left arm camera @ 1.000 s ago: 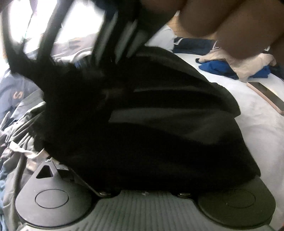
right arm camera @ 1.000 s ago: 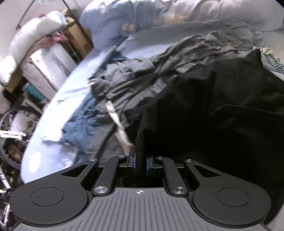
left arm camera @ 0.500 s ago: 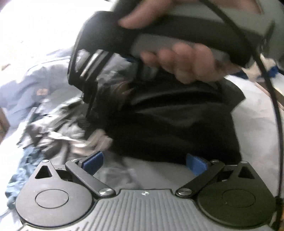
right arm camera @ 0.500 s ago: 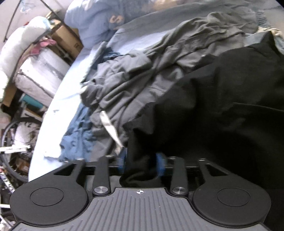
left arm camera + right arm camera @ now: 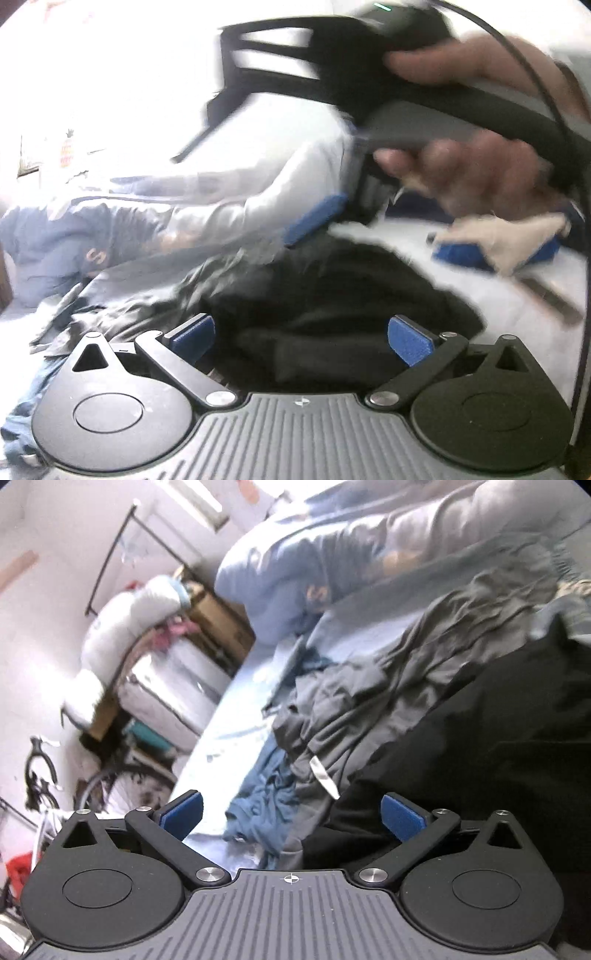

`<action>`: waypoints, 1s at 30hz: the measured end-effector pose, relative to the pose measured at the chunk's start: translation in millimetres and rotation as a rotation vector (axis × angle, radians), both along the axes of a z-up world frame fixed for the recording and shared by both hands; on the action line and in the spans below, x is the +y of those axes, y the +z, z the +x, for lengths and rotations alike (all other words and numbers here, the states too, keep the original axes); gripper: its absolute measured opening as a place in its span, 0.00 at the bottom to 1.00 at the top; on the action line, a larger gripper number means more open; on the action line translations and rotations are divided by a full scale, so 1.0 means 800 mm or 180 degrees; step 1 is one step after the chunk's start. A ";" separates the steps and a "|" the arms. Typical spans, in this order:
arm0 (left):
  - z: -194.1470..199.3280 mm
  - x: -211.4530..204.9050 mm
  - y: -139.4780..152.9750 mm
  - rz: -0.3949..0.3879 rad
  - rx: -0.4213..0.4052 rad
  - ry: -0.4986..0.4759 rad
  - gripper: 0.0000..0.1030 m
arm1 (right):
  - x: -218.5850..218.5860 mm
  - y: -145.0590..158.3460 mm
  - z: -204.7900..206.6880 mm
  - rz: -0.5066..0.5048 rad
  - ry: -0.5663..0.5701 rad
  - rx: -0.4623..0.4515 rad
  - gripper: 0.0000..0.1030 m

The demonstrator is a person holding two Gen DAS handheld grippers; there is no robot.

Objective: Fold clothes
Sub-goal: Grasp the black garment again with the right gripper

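One black garment point(image 5: 332, 314) lies bunched on the bed sheet point(image 5: 229, 716), its long axis running roughly across my left gripper point(image 5: 301, 338), which hangs spread wide just over its near edge, gripping nothing. My right gripper point(image 5: 291, 814) is opening, pads clear, at the garment's left end beside the grey clothes point(image 5: 388, 709); I judge the left nearer.

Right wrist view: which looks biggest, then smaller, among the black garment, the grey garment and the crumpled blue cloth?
1. Black garment, though nearest the camera, so its lead is unsure.
2. Grey garment.
3. Crumpled blue cloth, clearly smallest.
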State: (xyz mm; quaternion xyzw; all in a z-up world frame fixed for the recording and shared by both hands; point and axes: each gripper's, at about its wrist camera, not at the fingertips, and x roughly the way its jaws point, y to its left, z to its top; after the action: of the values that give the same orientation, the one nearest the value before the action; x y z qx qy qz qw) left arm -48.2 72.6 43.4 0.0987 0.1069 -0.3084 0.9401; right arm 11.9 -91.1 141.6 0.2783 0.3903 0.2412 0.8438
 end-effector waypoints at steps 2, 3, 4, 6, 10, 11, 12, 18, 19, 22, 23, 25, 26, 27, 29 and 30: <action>-0.001 -0.001 0.007 -0.0139 -0.0013 -0.0149 1.00 | -0.020 0.005 -0.020 0.0097 -0.0097 0.0036 1.00; -0.001 -0.001 0.011 -0.0211 -0.0006 -0.0199 1.00 | -0.029 0.007 -0.029 0.0140 -0.0115 0.0034 1.00; -0.002 -0.001 0.014 -0.0282 0.0000 -0.0249 1.00 | -0.037 0.009 -0.039 0.0163 -0.0144 0.0012 1.00; 0.003 -0.005 0.013 -0.0389 0.0053 -0.0286 1.00 | -0.052 0.010 -0.059 0.0193 -0.0214 -0.0037 1.00; 0.012 -0.013 0.006 -0.0331 0.0138 -0.0164 1.00 | -0.083 0.002 -0.091 0.0149 -0.0442 -0.0089 1.00; 0.016 -0.014 0.004 -0.0338 0.0164 -0.0126 1.00 | -0.091 -0.002 -0.096 0.0113 -0.0504 -0.0096 1.00; 0.021 -0.015 0.001 -0.0345 0.0190 -0.0089 1.00 | -0.098 -0.007 -0.101 0.0067 -0.0564 -0.0103 1.00; 0.044 -0.028 -0.011 -0.0283 0.0434 0.0233 1.00 | -0.151 -0.052 -0.122 -0.0106 -0.1047 0.0024 1.00; 0.048 -0.031 -0.014 -0.0233 0.0459 0.0333 1.00 | -0.160 -0.062 -0.124 -0.0087 -0.1130 0.0065 1.00; 0.058 -0.034 -0.025 -0.0121 0.0602 0.0605 1.00 | -0.189 -0.098 -0.132 -0.0001 -0.1324 0.0254 1.00; 0.062 -0.035 -0.029 -0.0091 0.0655 0.0688 1.00 | -0.195 -0.108 -0.135 -0.0011 -0.1360 0.0290 1.00; 0.065 -0.041 -0.036 0.0025 0.0682 0.0795 1.00 | -0.208 -0.126 -0.140 -0.0060 -0.1434 0.0342 1.00; 0.065 -0.045 -0.038 0.0091 0.0669 0.0839 1.00 | -0.214 -0.133 -0.140 -0.0068 -0.1469 0.0352 1.00; 0.065 -0.049 -0.040 0.0146 0.0662 0.0881 1.00 | -0.221 -0.140 -0.142 -0.0070 -0.1503 0.0358 1.00; 0.065 -0.056 -0.044 0.0245 0.0662 0.0954 1.00 | -0.234 -0.155 -0.145 -0.0097 -0.1556 0.0382 1.00; 0.066 -0.057 -0.046 0.0266 0.0667 0.0981 1.00 | -0.241 -0.162 -0.146 -0.0113 -0.1581 0.0394 1.00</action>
State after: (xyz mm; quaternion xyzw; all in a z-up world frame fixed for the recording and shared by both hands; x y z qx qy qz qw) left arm 4.7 26.6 6.4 0.0874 0.2308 -0.1646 0.9550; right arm -105.0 -283.9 12.2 0.3649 0.3650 0.0022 0.8565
